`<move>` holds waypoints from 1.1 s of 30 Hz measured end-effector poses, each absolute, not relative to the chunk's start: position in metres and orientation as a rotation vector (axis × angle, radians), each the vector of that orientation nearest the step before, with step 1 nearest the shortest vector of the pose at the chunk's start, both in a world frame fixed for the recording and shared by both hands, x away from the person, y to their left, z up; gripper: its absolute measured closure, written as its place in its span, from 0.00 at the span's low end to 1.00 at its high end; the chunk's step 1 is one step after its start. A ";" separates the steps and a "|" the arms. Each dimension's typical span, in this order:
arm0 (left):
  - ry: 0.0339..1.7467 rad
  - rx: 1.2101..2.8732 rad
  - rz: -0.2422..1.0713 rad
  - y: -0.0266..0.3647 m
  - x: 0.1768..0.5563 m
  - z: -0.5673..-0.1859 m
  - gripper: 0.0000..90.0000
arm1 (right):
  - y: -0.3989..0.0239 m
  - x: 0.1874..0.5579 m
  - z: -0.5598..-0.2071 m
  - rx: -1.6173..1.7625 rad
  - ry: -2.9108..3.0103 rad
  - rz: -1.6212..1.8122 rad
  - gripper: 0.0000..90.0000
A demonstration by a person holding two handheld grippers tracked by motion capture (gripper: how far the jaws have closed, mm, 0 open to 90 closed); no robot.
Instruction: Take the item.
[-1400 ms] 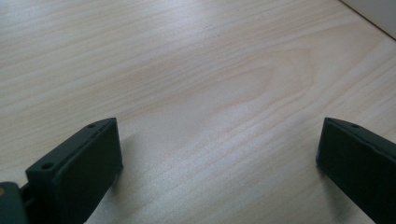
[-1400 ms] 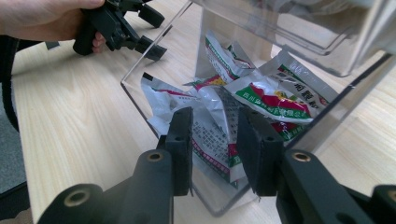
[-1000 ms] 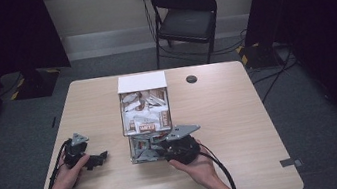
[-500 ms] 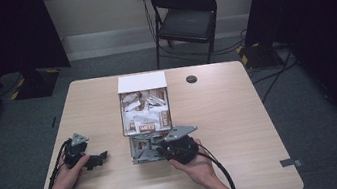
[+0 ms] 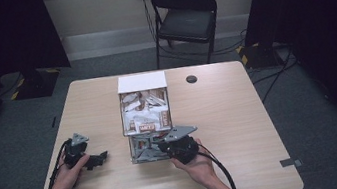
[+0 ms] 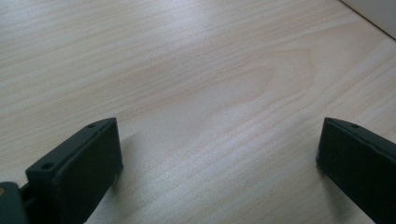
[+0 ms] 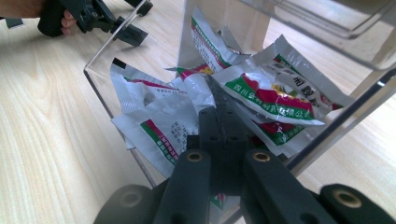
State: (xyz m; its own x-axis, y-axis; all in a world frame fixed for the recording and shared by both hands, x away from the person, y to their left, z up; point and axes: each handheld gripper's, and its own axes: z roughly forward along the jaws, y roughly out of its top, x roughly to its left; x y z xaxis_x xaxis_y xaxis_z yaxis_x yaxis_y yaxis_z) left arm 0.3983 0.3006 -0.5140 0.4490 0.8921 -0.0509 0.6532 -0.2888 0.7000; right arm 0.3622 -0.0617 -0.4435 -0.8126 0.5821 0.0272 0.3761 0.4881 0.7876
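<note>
Little has moved since the earlier high views: the right gripper [image 5: 151, 145] has stayed at the mouth of the clear tray, perhaps edged slightly further in, and the left gripper [image 5: 99, 158] has stayed resting on the table [image 5: 242, 129].

Nearest the person, the right gripper view looks along its own jaws, which are pressed together among the sachets [image 7: 161, 126]; whether a sachet edge is pinched between them cannot be told. The sachets lie heaped in the clear tray [image 7: 100, 98], the low open front of a clear dispenser box [image 5: 145, 110] at the table's middle.

The sachets look light, thin and crinkly, with a glossy film that would probably slip (a flat sealed edge or corner seems the best place to pinch). Being limp, one would likely droop when lifted and might drag its neighbours along.

Their printing is white with green and red bands and Chinese characters; "四川" can be made out on one, the rest too small to read.

Off to the left, the left gripper's jaws stand wide apart over bare wood, holding nothing.

Beyond the table stands a folding chair [image 5: 186, 18].
</note>
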 end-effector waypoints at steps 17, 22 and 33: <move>1.285 2.050 0.468 0.301 0.398 -0.514 0.00 | -0.067 0.360 -0.437 0.819 2.485 1.292 1.00; 1.288 2.042 0.466 0.301 0.398 -0.514 0.00 | -0.068 0.360 -0.436 0.823 2.479 1.311 1.00; 1.285 2.051 0.468 0.301 0.398 -0.514 0.00 | -0.070 0.360 -0.431 0.823 2.467 1.340 1.00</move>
